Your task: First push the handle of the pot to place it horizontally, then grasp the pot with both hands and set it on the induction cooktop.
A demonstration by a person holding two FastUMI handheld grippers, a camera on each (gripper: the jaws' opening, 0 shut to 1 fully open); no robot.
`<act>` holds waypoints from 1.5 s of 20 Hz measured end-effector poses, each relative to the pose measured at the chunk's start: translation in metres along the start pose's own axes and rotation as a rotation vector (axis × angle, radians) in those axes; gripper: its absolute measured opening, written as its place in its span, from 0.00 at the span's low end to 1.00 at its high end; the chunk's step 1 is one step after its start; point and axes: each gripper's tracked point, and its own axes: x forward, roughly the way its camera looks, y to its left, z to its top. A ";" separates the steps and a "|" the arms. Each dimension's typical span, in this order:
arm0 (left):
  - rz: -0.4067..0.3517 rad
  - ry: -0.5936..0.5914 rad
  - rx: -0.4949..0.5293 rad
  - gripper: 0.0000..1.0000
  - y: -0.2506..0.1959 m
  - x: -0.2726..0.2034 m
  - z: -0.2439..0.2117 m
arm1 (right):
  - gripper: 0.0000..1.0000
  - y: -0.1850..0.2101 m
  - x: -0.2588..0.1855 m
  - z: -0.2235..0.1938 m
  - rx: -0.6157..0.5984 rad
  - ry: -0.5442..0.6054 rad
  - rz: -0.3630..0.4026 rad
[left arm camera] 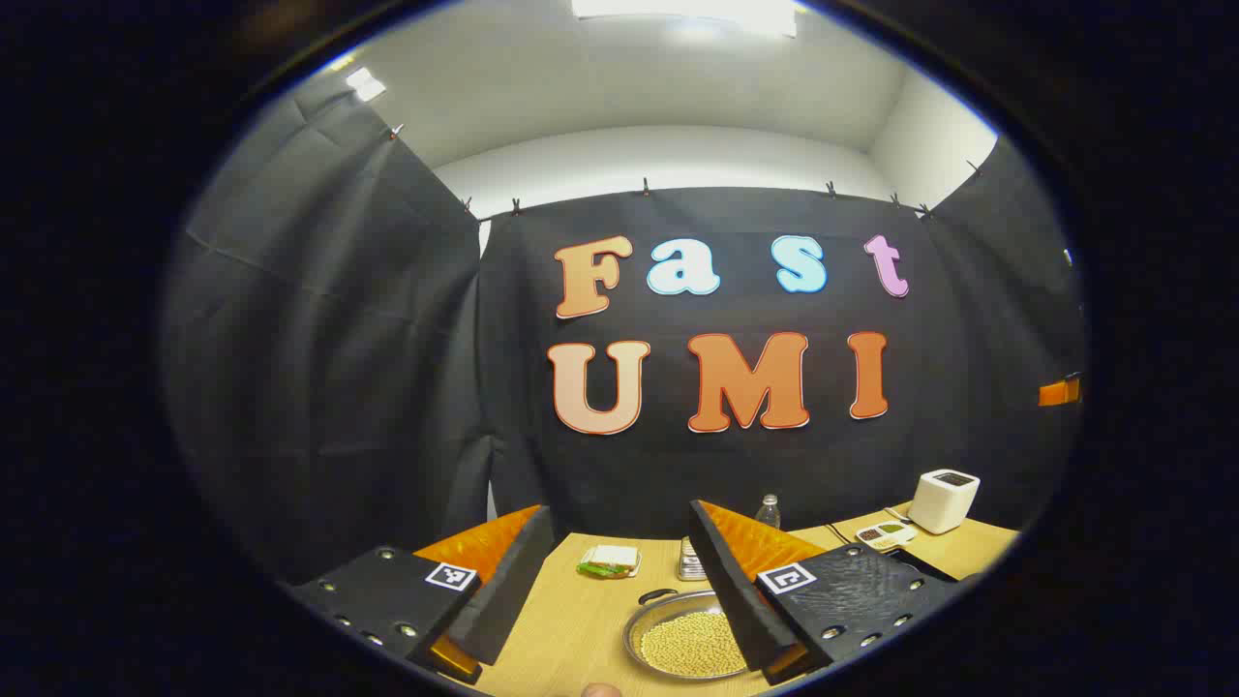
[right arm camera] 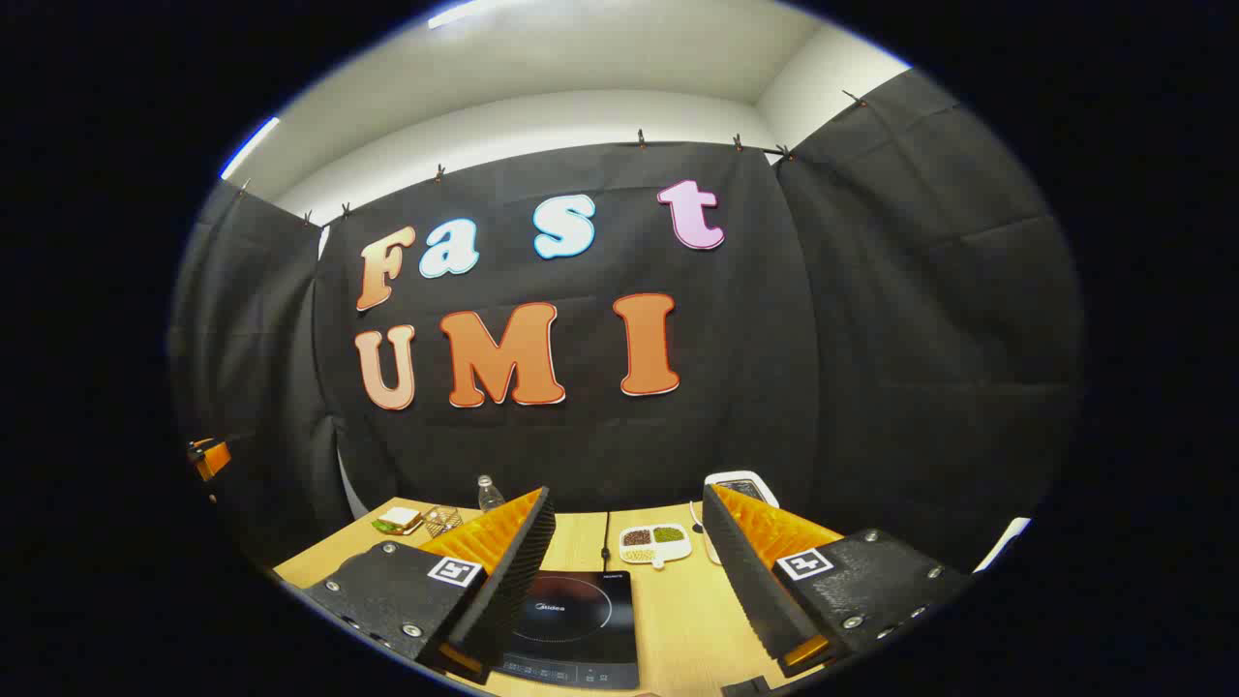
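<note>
both cams high, facing wall, sharing table

Bare desk is lying open left of the pot; a sandwich and bottle are crowding its far side.

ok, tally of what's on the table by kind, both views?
Pot: 1
Cooktop: 1
Sandwich: 1
Bottle: 1
Divided dish: 1
White box appliance: 1
Wire basket: 1
Total: 7
</note>
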 end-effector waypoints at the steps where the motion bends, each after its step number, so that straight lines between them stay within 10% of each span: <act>1: -0.014 0.006 -0.002 0.90 -0.006 -0.001 -0.002 | 0.95 -0.003 0.001 0.001 -0.005 -0.007 -0.009; 24: -0.048 0.004 0.008 0.94 -0.019 -0.014 0.000 | 0.95 -0.011 -0.007 0.011 -0.062 -0.062 -0.045; 30: -0.107 0.065 -0.014 0.55 -0.029 -0.012 -0.017 | 0.95 -0.013 -0.007 0.010 -0.067 -0.061 -0.049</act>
